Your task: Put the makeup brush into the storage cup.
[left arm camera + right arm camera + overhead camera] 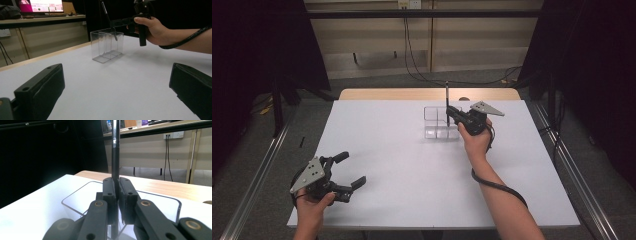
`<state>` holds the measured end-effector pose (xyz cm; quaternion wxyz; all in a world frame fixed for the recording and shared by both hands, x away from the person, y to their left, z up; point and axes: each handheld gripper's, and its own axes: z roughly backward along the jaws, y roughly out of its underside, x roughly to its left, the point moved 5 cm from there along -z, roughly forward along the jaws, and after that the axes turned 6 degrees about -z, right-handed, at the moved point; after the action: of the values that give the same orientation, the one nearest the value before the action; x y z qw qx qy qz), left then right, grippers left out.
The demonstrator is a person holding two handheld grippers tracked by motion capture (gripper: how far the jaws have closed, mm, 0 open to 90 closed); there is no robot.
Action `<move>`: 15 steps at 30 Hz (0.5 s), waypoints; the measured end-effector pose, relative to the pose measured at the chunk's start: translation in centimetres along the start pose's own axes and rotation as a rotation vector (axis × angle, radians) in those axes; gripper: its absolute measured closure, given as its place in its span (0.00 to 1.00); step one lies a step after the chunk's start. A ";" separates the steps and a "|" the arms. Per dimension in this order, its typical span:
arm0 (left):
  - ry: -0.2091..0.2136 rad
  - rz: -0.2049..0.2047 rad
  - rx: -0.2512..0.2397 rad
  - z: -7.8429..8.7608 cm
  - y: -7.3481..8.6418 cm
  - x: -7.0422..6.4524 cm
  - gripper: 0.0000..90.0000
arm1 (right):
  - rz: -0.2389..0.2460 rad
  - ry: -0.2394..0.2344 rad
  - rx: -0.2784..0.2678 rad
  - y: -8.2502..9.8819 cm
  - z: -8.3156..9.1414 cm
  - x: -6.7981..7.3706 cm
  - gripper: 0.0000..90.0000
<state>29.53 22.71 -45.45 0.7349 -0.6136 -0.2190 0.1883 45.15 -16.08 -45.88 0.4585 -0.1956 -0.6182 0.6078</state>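
Note:
A clear plastic organiser box (435, 121) with several compartments stands on the far middle of the white table (412, 165). My right gripper (449, 112) is shut on a black pen (446, 95), which stands upright over the box's right end. In the right gripper view the pen (115, 150) rises from between the closed jaws above the box rim (75, 192). The left gripper view shows the pen tip (115, 36) dipping into the box (107, 45). My left gripper (353, 170) rests open at the table's near left corner, nothing between its fingers (42, 90).
A wooden strip (427, 94) runs along the table's far edge. Cables (417, 70) lie on the floor behind it. Metal rails (257, 170) flank the table on both sides. A monitor (41, 5) sits on a desk in the left gripper view.

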 end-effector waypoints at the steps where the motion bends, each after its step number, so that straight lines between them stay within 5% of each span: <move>1: 0.000 -0.002 0.002 0.0 0.0 0.0 0.00 | -0.001 0.001 0.000 0.0 0.0 0.0 0.94; 15: -0.002 -0.001 0.001 0.0 0.0 0.0 0.00 | -0.001 0.004 0.006 0.2 0.4 -0.1 0.94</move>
<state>29.54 22.72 -45.44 0.7352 -0.6127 -0.2201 0.1887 44.84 -16.30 -46.04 0.4607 -0.1952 -0.6153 0.6091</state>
